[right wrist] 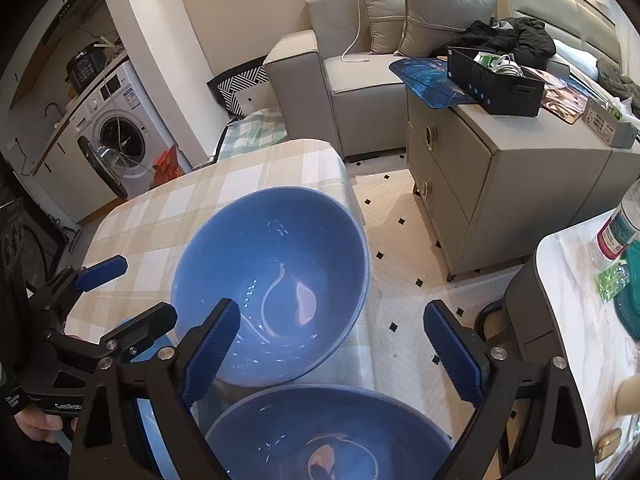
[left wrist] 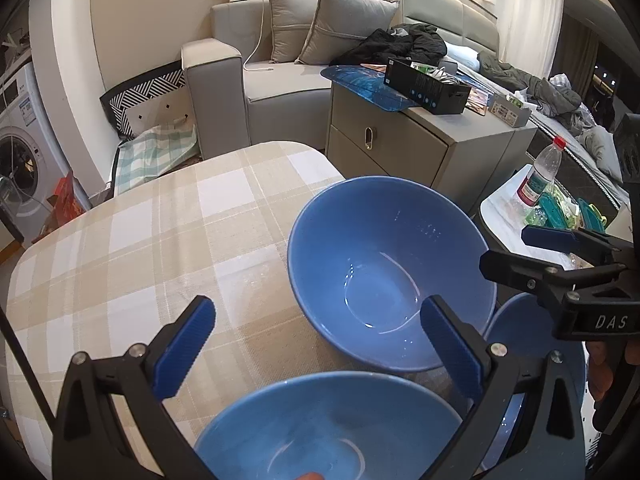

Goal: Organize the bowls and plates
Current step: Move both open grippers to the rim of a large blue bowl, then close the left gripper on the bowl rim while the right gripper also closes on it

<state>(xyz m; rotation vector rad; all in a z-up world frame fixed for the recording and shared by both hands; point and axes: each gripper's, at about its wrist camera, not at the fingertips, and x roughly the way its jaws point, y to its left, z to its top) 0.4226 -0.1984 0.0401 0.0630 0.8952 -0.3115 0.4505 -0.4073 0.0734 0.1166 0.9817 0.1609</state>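
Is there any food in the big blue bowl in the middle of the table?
No, it is empty. The blue bowl stands upright on the checked tablecloth, and its bare shiny bottom shows in both views.

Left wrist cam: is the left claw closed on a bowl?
No, the left claw stands wide open above the table, with neither pad touching the far bowl or the near bowl.

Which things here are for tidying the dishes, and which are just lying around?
For the job: far blue bowl, near blue bowl, blue plate, both open grippers.
Lying about: water bottle, black box, dark clothes, cushions.
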